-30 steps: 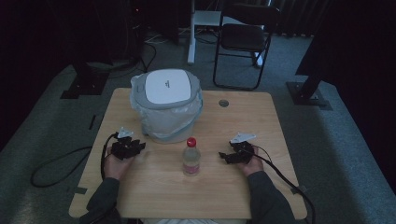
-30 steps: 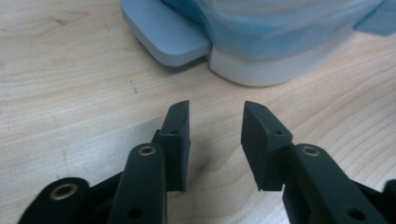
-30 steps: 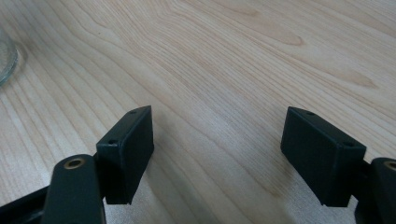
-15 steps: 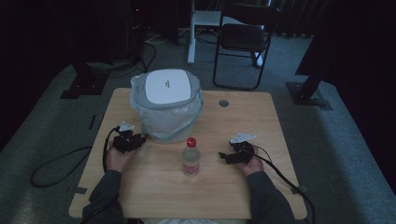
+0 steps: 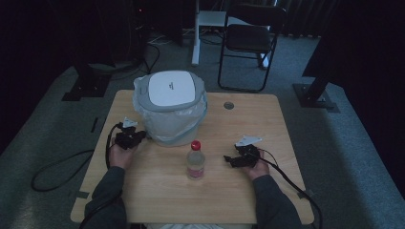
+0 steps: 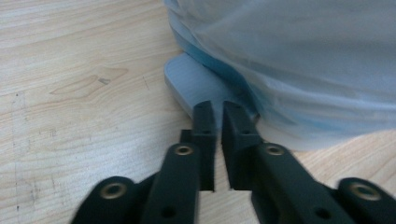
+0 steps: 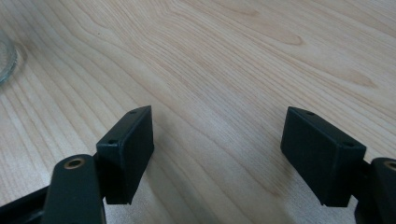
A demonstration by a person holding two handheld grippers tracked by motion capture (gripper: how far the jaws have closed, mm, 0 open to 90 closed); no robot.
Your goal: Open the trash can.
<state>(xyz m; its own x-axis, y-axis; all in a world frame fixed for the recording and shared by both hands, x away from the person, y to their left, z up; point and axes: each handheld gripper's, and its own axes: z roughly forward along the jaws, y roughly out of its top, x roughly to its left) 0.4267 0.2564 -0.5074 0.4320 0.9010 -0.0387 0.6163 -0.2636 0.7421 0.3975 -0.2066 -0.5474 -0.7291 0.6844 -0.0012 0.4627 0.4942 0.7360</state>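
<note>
A grey bin (image 5: 184,129) lined with a pale plastic bag and topped by a white lid (image 5: 171,88) stands at the table's far left. My left gripper (image 5: 139,137) lies at its base. In the left gripper view its jaws (image 6: 218,108) have just been closing and now stand almost together, with nothing visibly between them. Their tips rest at the bin's grey foot pedal (image 6: 189,79) under the bag (image 6: 289,56). A clear bottle (image 5: 195,162) with a red cap stands mid-table. Right of it, my right gripper (image 5: 229,160) rests open above bare wood (image 7: 219,126).
The wooden table (image 5: 248,119) has a round cable hole (image 5: 229,105) behind the bottle. The bottle's glassy base (image 7: 5,60) shows at the left edge of the right gripper view. A black folding chair (image 5: 248,43) stands beyond the table. Cables trail off both front corners.
My left hand has moved away from the person, up to the bin's base, and its jaws have closed. The right hand and the bottle have stayed still.
</note>
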